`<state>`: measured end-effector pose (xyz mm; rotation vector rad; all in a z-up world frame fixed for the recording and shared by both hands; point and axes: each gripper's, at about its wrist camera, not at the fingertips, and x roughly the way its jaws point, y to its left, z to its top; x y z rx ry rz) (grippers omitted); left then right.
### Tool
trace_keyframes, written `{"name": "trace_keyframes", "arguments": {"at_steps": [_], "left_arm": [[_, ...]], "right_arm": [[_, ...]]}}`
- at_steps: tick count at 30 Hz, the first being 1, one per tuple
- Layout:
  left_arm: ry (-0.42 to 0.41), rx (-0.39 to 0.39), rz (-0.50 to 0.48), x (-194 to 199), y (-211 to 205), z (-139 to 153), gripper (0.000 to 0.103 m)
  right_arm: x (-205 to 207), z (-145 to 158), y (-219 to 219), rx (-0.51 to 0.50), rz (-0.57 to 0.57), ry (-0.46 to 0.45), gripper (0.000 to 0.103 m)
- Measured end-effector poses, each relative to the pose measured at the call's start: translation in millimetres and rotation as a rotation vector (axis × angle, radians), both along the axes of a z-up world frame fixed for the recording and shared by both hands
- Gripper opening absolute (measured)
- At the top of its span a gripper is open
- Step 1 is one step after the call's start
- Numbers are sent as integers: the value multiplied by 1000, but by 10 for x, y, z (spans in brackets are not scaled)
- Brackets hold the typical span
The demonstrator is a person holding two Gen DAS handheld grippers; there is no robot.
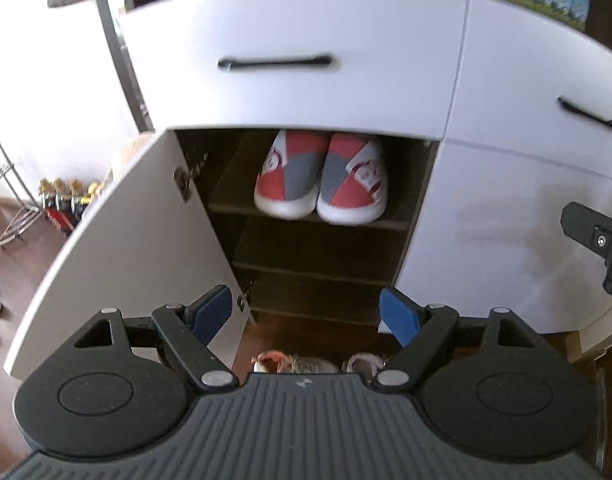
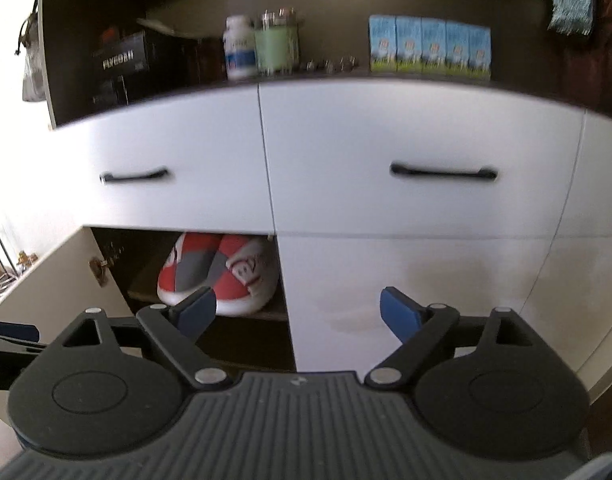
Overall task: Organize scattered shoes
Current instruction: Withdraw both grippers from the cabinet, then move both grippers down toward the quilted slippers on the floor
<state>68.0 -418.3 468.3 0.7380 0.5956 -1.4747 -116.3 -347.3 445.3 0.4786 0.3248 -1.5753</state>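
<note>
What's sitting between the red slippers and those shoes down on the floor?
Two bare shelves, seen in the left wrist view, between the red slippers and the floor shoes.

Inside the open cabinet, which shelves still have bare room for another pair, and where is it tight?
The two lower shelves under the red and grey shoes look bare across their width, bordered by the open door on the left and the closed door on the right. The top shelf is crowded; only narrow strips flank that pair. More shoes lie on the floor below.

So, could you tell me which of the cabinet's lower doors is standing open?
The far-left door, swung out beside the shelf holding the red-and-grey shoes; the lower door to its right is shut.
</note>
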Motion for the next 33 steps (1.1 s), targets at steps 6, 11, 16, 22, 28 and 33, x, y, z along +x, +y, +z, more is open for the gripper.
{"name": "trace_keyframes", "arguments": {"at_steps": [6, 11, 16, 22, 28, 33], "left_arm": [[-1, -20, -19, -59, -107, 85, 83], [2, -20, -18, -125, -273, 103, 83], [20, -22, -5, -87, -323, -9, 85], [0, 101, 144, 218, 379, -951, 91], [-37, 274, 334, 541, 1267, -2083, 90], [30, 388, 480, 553, 1862, -2741, 90]], "right_arm": [[-75, 187, -71, -14, 3, 26, 88], [-125, 283, -203, -10, 27, 45, 90], [-122, 280, -407, 9, 62, 54, 91], [112, -342, -661, 193, 377, 141, 86], [467, -1805, -718, 596, 652, 250, 68], [743, -2862, -379, 748, 813, 285, 70]]}}
